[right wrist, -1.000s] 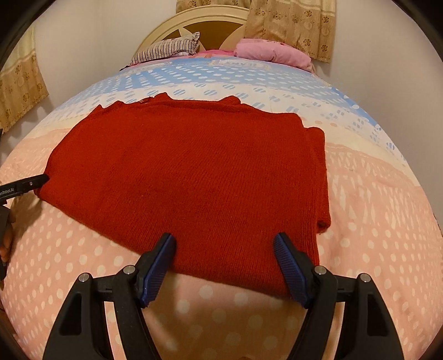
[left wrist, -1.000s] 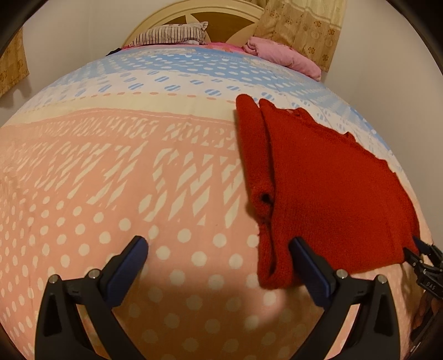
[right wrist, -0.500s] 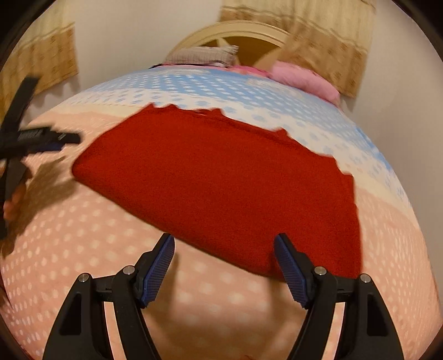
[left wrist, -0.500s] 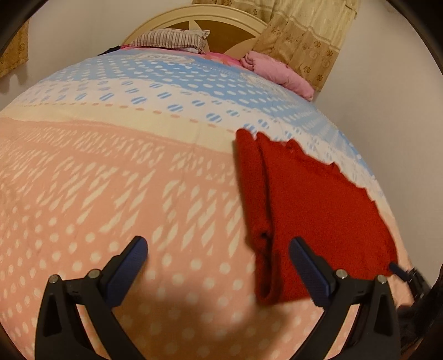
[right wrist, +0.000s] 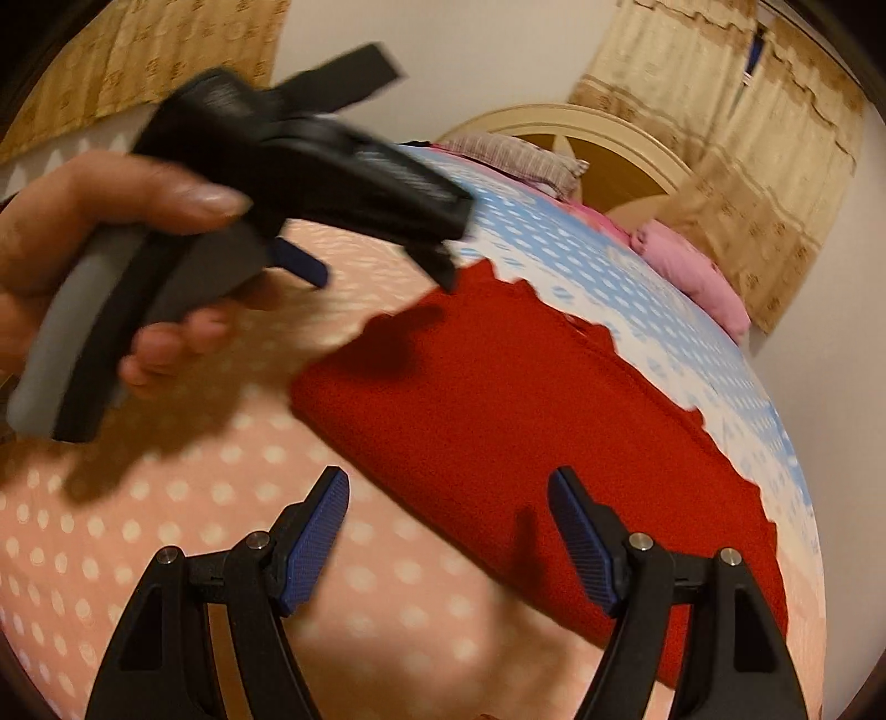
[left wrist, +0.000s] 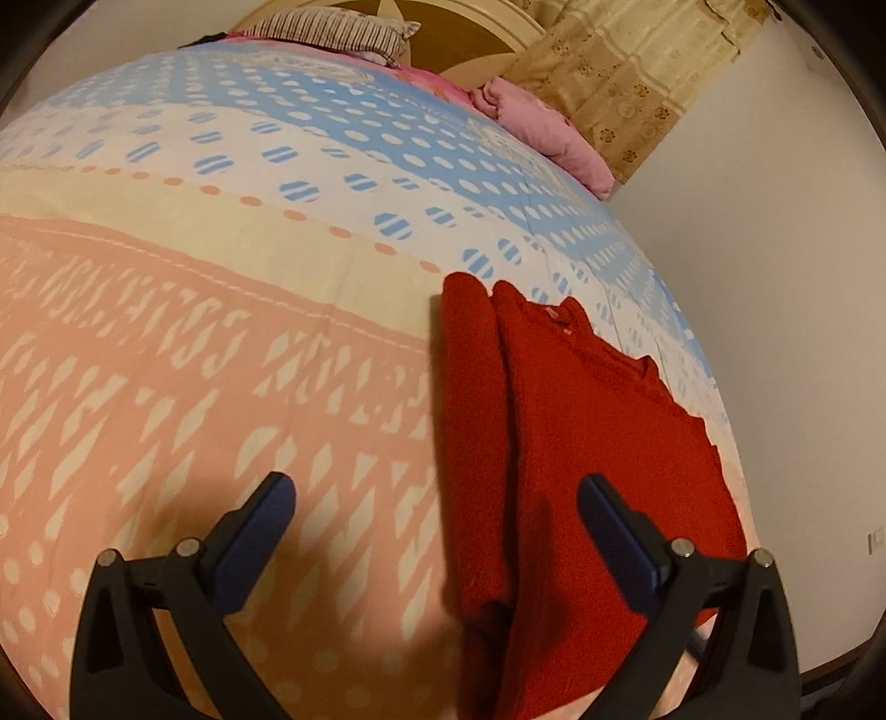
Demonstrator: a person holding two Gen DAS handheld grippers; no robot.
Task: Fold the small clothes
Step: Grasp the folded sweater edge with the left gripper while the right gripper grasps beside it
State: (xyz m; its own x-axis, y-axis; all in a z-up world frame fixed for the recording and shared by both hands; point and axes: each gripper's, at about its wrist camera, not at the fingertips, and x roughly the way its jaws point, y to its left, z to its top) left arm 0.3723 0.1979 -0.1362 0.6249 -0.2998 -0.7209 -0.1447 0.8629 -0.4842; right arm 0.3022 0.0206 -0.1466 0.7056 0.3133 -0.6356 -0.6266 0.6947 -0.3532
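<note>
A red knit sweater (left wrist: pixel 581 443) lies flat on the bed, its left sleeve folded in along the body. In the right wrist view it (right wrist: pixel 526 421) fills the middle. My left gripper (left wrist: pixel 437 531) is open and empty, hovering above the sweater's near left edge. My right gripper (right wrist: pixel 448 531) is open and empty, above the sweater's near hem. The left gripper's body, held in a hand, also shows blurred in the right wrist view (right wrist: pixel 266 183), above the sweater's left side.
The bed has a pink, cream and blue dotted cover (left wrist: pixel 221 332). A striped pillow (left wrist: pixel 332 27) and a pink pillow (left wrist: pixel 542 127) lie at the headboard. Curtains (right wrist: pixel 764 166) and a white wall stand to the right.
Both grippers have lifted and swung right, tilting the views. The left gripper with its hand has moved close in front of the right camera. The sweater has not moved.
</note>
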